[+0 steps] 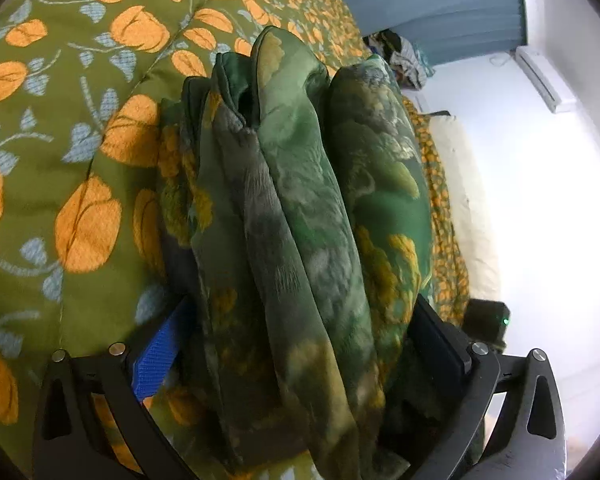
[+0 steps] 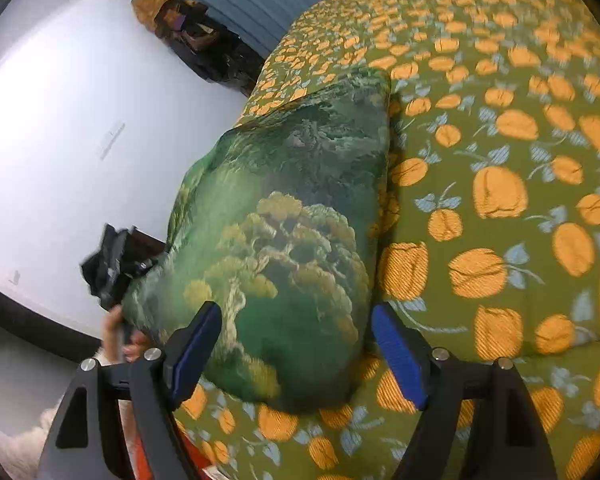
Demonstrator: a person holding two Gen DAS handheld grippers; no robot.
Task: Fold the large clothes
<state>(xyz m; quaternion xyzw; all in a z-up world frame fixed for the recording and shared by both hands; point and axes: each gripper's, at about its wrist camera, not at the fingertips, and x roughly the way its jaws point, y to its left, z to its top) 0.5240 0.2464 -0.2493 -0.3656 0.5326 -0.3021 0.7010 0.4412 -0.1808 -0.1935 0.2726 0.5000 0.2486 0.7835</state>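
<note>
Bed (image 2: 500, 128) under olive quilt with orange flowers; blue curtain (image 1: 432, 4) behind; white wall (image 2: 60, 120); wall-mounted air conditioner (image 1: 540, 76).

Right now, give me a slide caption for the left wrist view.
Left gripper clamps a bunched green printed garment above the orange-flowered bedspread.

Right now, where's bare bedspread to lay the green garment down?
Free: the wide stretch of bedspread right of the green garment, running to the far edge. Crowded: the bed's left edge, where the garment bundle sits between the open right tongs; the left tongs are stuffed with its folds.
</note>
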